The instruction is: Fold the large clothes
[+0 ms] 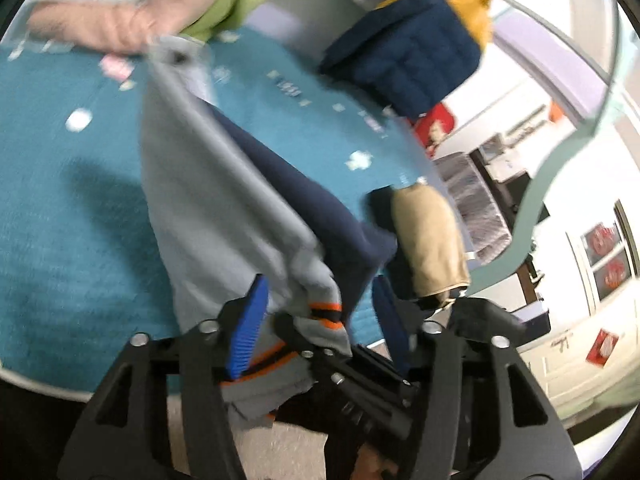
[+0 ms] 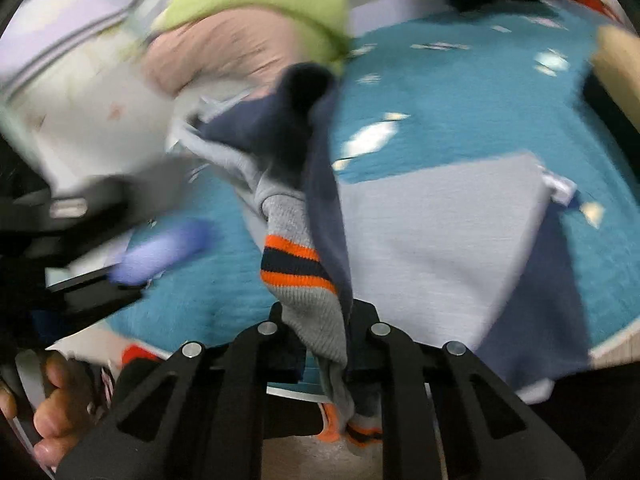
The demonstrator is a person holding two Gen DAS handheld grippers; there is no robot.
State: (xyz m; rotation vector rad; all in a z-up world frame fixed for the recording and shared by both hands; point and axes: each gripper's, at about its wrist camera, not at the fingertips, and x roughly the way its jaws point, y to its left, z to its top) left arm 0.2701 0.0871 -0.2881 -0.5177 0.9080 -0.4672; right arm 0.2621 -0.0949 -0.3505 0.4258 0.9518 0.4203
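Observation:
A grey and navy sweater (image 1: 224,184) hangs stretched above the teal tabletop (image 1: 60,208); part of the sweater (image 2: 440,232) still lies flat on the teal tabletop (image 2: 460,92). Its ribbed grey cuff (image 2: 296,264), striped orange and black, runs down between the closed fingers of my right gripper (image 2: 324,344), which is shut on it. My left gripper (image 1: 320,320) stands open. Its blue pads (image 1: 248,320) are wide apart, with the same cuff (image 1: 324,312) loose between them. The left gripper's pad (image 2: 160,252) shows blurred at the left of the right wrist view.
Folded pink and green clothes (image 1: 120,20) lie at the table's far side. A navy and yellow quilted garment (image 1: 420,48) and a beige folded piece (image 1: 428,240) sit near the right edge. A hand (image 2: 52,400) shows at lower left. Shelves and boxes stand beyond the table.

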